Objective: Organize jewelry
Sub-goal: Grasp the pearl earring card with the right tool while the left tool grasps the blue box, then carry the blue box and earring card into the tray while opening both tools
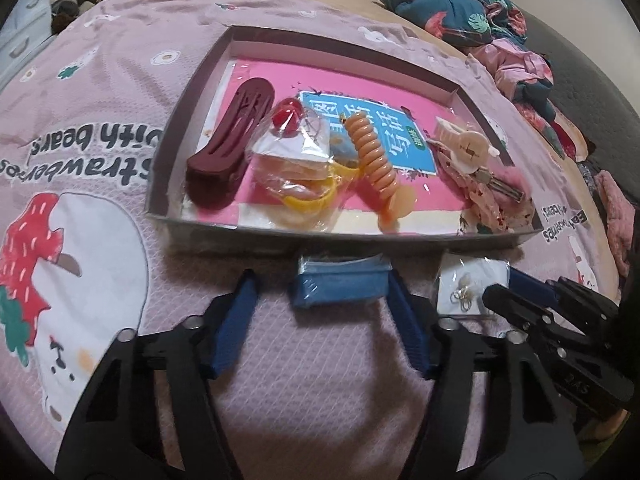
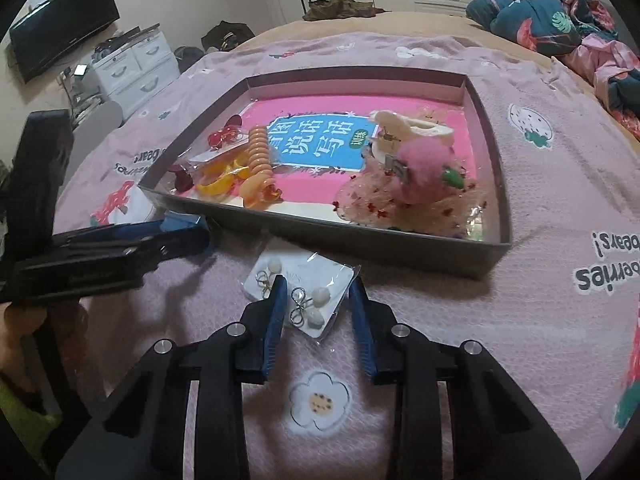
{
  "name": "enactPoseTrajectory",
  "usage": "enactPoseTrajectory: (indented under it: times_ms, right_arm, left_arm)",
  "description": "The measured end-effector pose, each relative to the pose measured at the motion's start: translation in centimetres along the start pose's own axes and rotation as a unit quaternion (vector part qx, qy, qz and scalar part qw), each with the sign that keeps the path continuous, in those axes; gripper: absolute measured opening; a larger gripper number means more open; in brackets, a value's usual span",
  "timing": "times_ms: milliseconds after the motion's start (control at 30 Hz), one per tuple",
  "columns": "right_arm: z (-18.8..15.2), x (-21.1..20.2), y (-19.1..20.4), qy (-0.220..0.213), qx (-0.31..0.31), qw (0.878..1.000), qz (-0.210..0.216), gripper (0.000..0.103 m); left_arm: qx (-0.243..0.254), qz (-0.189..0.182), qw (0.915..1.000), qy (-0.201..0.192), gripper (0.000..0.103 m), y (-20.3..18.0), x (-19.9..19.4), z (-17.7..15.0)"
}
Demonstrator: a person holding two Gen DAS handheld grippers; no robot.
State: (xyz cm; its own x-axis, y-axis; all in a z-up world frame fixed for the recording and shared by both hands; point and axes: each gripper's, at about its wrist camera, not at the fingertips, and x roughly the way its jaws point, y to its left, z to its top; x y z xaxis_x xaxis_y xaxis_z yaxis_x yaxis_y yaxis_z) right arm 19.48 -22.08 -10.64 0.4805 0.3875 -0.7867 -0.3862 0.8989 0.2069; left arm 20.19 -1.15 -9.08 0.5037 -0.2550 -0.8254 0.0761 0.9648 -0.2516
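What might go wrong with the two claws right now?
The right claw pinches the earring card, lying flat on the blanket; it may buckle or slip out. The left claw sits off-centre over the blue box, one finger touching, the other apart, so closing may push it sideways. Both claws are close and might bump.

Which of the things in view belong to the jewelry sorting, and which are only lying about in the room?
Belong to the job:
- earring card
- small blue box
- grey tray
- spiral hair tie
- maroon hair clip
- cream claw clip

Only lying about:
- crumpled floral quilt
- white drawer unit
- dark screen
- pink bedspread underneath
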Motion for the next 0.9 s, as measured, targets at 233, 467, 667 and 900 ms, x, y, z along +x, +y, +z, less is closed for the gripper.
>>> enactPoseTrajectory:
  times_ms: [233,467,667,900]
  right_arm:
    - [-0.2,-1.4,0.2,-0.006,-0.010,1.000,0.013,0.026]
    - [0.5,-3.5,0.5,-0.026,-0.016,0.999,0.017,0.026]
    - [1.6,-5.3,0.6,-0.050,-0.020,0.998,0.013,0.026]
    - [3.7,-6.3,-0.4,-0.077,-0.014,0.997,-0.003,0.026]
  left_arm:
    - [0.003,0.000,1.0000,-0.001,0.039,-0.5,0.0,0.0]
    - [-0.007,-0.011,0.9997,-0.019,0.039,-0.3,-1.9,0.2]
    - [-0.005,-0.009,0.9991,-0.041,0.039,-0.2,-4.4,0.8]
    - [0.005,0.001,0.9981,-0.062,0.039,-0.5,-6.3,2.7]
